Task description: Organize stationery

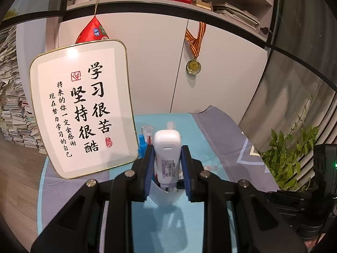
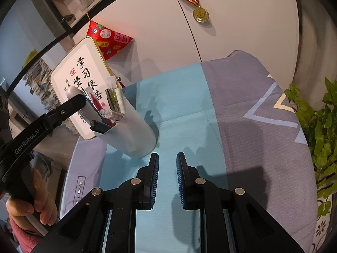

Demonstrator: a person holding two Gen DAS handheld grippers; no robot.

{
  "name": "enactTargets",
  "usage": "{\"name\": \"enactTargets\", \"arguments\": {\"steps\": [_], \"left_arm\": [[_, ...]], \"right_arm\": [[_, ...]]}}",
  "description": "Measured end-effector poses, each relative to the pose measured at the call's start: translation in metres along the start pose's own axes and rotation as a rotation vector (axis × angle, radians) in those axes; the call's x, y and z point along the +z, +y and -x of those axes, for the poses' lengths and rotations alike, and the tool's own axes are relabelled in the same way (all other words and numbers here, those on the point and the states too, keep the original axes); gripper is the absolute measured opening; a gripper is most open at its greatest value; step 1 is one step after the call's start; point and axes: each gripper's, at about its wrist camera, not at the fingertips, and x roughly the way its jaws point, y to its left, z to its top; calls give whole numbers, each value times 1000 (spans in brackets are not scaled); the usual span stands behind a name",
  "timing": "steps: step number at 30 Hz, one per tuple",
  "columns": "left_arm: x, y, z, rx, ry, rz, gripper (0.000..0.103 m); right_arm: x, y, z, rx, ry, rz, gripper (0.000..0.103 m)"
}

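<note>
My left gripper (image 1: pixel 167 149) is shut on a white correction tape (image 1: pixel 167 147) with a barcode label, held upright over the mouth of a white pen cup (image 1: pixel 165 197). In the right wrist view the cup (image 2: pixel 134 135) stands on the blue cloth with several pens (image 2: pixel 109 113) in it, and the left gripper (image 2: pixel 79 102) reaches in from the left with the white tape (image 2: pixel 72 91) at its tip above the cup's rim. My right gripper (image 2: pixel 167 158) is open and empty, low over the cloth just right of the cup.
A gold-framed calligraphy sign (image 1: pixel 84 109) leans behind the cup at the left. White cabinet doors with a hanging medal (image 1: pixel 193 66) stand behind the table. A green plant (image 2: pixel 320 126) is at the right edge. The blue and purple cloth (image 2: pixel 252 116) covers the table.
</note>
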Motion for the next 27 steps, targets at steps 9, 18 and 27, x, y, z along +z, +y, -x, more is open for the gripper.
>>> {"name": "enactTargets", "arguments": {"steps": [9, 18, 27], "left_arm": [[-4, 0, -9, 18, 19, -13, 24], [-11, -7, -21, 17, 62, -47, 24], [-9, -11, -2, 33, 11, -60, 57]], "right_arm": [[-1, 2, -3, 0, 17, 7, 18], [-2, 2, -6, 0, 29, 7, 18], [-3, 4, -5, 2, 28, 12, 18]]}}
